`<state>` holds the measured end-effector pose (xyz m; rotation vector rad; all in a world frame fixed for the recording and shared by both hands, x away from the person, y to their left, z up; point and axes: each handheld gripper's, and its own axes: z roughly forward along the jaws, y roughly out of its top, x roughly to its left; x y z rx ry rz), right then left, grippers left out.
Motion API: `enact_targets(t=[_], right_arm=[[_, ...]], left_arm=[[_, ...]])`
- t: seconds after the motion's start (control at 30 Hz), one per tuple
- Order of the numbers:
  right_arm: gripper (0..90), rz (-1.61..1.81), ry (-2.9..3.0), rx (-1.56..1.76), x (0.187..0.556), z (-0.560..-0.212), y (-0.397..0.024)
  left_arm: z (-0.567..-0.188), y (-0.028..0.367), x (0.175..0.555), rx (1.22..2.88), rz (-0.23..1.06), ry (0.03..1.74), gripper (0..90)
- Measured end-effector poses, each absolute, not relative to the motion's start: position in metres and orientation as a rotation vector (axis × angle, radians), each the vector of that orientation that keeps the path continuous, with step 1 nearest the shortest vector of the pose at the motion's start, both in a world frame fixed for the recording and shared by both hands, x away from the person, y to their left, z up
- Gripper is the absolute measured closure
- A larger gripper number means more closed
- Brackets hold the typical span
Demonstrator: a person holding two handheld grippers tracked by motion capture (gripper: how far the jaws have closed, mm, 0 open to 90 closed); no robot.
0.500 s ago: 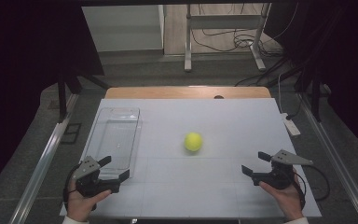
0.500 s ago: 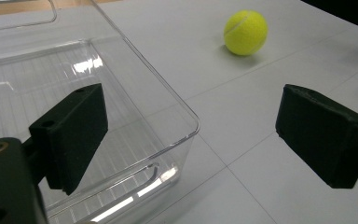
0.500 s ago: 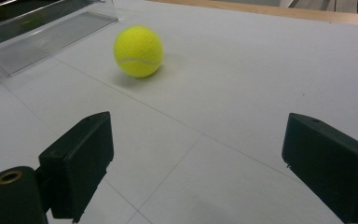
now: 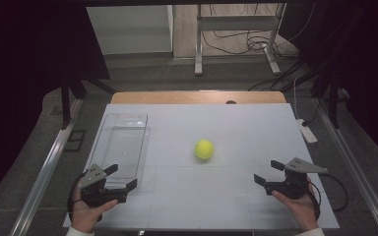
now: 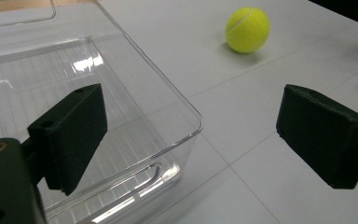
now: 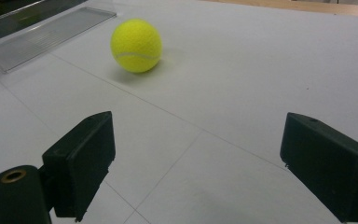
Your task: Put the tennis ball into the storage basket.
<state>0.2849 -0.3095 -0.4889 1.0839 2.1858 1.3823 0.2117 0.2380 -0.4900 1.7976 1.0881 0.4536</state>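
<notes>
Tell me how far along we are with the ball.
Nothing looks done: the ball lies on the table, outside the clear bin. Nothing is in hand; the left gripper and right gripper are open and empty. Grasping and moving the ball remain.

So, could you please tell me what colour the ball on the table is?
The tennis ball is yellow-green with a pale seam, clearest in the right gripper view.

White table [image 4: 236, 196] with faint grid lines. Along the table's far edge, a wooden strip [image 4: 177, 97]. At the table's right edge, a small white power strip [image 4: 307, 132], partly overhanging. Beyond the table, on the floor, a metal stand [image 4: 236, 19] over loose cables [image 4: 236, 45], with a white panel [image 4: 128, 32] to their left. Flanking the table, aluminium rails [image 4: 44, 172] and black curtains [image 4: 24, 73].
</notes>
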Motion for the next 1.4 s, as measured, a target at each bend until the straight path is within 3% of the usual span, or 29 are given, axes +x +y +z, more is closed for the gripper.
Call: enact_targets(t=[1.4], right_arm=[[10.5,1.376,2.186,1.095,0.287,-0.495,-0.309]], left_arm=[[-0.475,0.221,0.222,1.821,0.434,1.042,9.3]])
